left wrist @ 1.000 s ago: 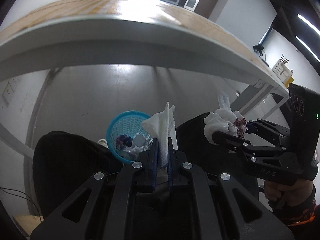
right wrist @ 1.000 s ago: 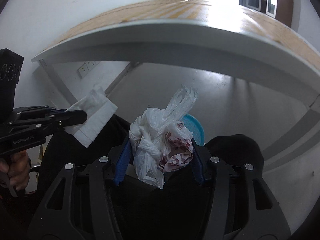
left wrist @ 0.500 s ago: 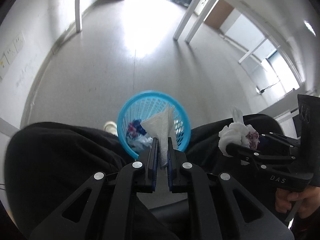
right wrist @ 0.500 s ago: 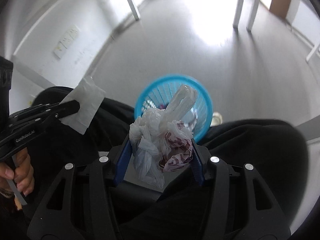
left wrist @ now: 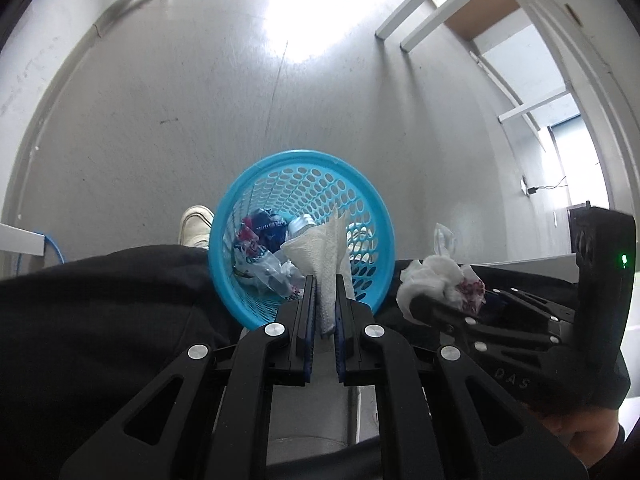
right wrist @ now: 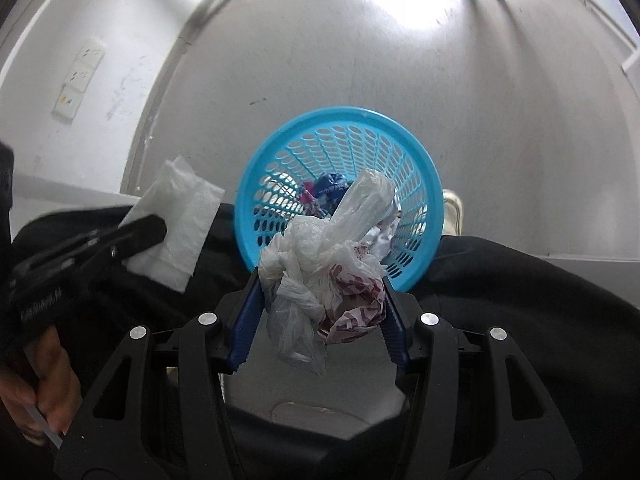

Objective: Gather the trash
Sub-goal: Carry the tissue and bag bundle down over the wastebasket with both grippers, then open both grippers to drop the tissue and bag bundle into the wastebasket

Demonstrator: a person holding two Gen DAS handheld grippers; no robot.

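Left tongs (left wrist: 324,300) clamped tight on a white paper towel (left wrist: 320,256), right tongs (right wrist: 320,292) gripping a crumpled plastic bag (right wrist: 328,264) (red-printed), both above the blue basket (right wrist: 424,168), on the floor between the person's legs

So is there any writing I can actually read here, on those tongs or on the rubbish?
"DAS" on the black body of the right tongs, seen from the left camera.
Pale lettering on the left tongs, seen from the right camera: too blurred to read.
Print on the wrappers in the blue basket: too small to read.
Red pattern on the plastic bag: no legible words.
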